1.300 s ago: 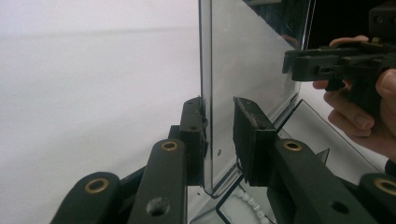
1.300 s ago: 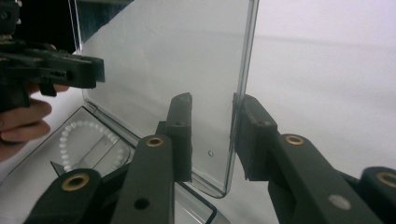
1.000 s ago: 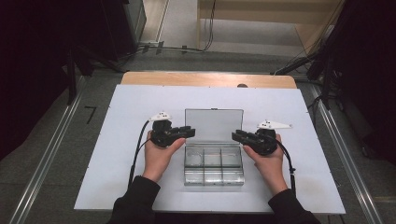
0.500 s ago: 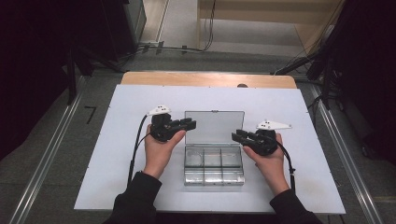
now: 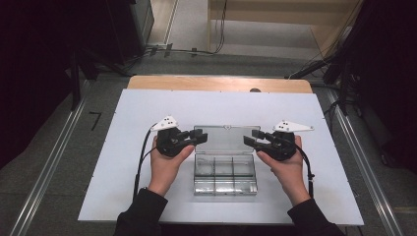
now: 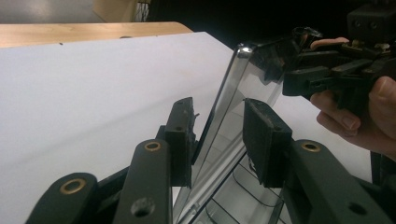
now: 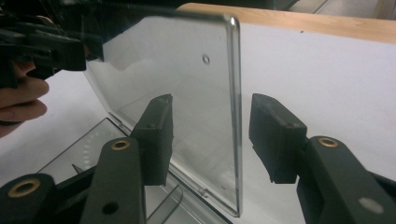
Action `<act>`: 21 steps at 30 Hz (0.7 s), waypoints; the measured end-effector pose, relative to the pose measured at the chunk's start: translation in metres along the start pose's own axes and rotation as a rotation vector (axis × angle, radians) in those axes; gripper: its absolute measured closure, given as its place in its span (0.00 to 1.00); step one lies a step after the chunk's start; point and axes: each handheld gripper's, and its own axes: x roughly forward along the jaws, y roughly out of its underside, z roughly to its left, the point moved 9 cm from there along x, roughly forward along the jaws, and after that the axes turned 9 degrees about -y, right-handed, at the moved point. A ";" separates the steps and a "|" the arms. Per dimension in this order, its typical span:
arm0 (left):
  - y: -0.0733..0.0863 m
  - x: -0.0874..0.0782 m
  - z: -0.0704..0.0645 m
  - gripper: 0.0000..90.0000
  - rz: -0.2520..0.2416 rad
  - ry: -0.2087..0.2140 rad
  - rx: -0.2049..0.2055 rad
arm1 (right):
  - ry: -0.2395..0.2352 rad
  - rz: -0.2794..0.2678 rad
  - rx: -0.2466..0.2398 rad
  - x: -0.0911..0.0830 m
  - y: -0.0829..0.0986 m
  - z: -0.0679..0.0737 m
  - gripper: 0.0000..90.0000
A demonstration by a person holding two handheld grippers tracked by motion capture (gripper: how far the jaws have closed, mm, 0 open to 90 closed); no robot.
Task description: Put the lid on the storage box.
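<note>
Clear box (image 5: 225,167), lid (image 7: 187,93) raised, base cut off below jaws

No text, label, brand, number or sign can be read on anything here.

Room, as we record it: grey floor (image 5: 196,22); a wooden desk (image 5: 216,83) topped by a white board (image 5: 123,162); metal rails (image 5: 44,172) along both sides; black cables (image 5: 196,49) across the floor behind; a light wooden cabinet (image 5: 275,14) at the back; dark equipment (image 5: 123,24) at left.
</note>
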 end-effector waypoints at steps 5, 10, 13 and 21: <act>0.002 -0.003 -0.005 0.69 -0.005 0.010 0.008 | -0.015 0.001 -0.032 0.000 -0.002 0.011 0.54; 0.005 -0.007 -0.008 0.68 -0.003 0.021 0.017 | -0.004 0.005 -0.043 -0.002 -0.002 0.017 0.55; 0.006 -0.009 -0.009 0.67 -0.004 0.028 0.020 | -0.002 0.007 -0.055 -0.003 -0.001 0.019 0.56; 0.013 -0.017 -0.012 0.52 0.001 0.020 0.033 | -0.005 0.003 -0.062 -0.009 0.004 0.025 0.56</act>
